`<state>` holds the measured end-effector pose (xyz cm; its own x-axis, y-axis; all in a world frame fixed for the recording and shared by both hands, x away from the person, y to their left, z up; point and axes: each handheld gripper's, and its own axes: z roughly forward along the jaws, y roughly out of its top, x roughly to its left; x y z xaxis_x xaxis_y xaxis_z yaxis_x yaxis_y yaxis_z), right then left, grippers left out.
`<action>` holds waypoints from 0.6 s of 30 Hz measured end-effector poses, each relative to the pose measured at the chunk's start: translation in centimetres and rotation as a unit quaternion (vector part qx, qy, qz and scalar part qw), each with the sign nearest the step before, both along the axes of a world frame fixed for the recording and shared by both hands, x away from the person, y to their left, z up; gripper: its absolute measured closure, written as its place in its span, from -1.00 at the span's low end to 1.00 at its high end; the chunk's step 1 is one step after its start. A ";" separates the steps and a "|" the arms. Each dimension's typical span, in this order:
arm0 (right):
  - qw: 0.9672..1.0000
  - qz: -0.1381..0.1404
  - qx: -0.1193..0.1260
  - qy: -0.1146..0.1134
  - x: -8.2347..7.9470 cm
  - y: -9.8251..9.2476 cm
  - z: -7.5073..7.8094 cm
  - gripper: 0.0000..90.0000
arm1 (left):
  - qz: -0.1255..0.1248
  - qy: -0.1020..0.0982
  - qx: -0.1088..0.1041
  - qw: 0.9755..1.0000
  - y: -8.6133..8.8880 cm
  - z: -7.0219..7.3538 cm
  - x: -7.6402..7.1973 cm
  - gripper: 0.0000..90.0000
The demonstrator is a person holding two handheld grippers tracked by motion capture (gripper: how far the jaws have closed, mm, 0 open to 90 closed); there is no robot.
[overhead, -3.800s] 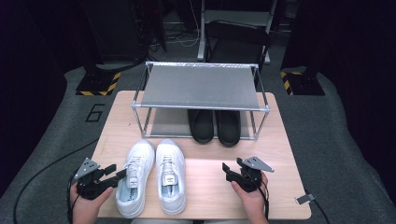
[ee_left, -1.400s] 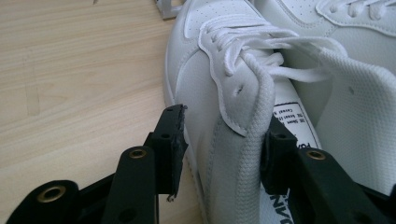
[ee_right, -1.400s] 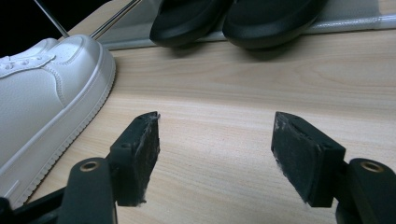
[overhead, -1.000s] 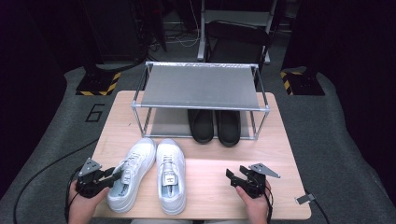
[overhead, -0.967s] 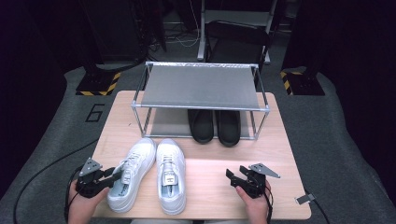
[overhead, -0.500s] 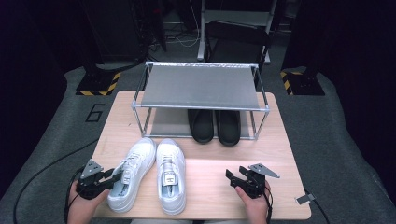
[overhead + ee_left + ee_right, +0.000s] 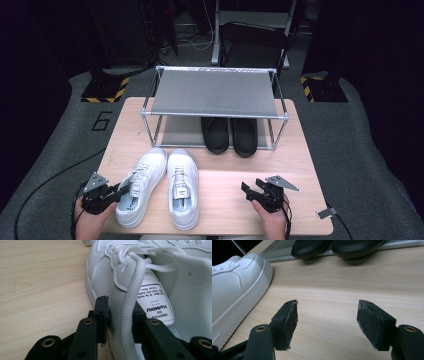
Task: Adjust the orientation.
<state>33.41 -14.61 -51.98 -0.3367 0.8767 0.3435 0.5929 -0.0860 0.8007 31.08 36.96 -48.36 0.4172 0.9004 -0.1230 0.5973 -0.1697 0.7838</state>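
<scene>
The left tool has just been closing, and its two black jaws now pinch the padded collar wall of the left white sneaker — one jaw outside the shoe, the other down inside the opening. The wall between them is white mesh-textured fabric with a smooth leather-like outer panel stitched along its edge. Just beyond the jaws the tongue stands up, its white label printed in black with the word HUANQIU, and white laces cross above it.

In the high view this sneaker lies at the near left of the wooden surface, toe pointing away and angled a little to the right, its toe close beside the second white sneaker, which sits straight.

The right tool hovers over bare wood at the near right, jaws wide apart with nothing between them — well clear of both sneakers.

Farther back stands a metal shoe rack with a pair of black shoes on its lower level.
</scene>
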 end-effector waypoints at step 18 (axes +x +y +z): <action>1.000 -0.009 0.011 0.003 0.0 -0.4 -0.2 -0.26 | 0.027 -0.008 -0.022 0.999 -0.1 -0.2 -0.4 0.81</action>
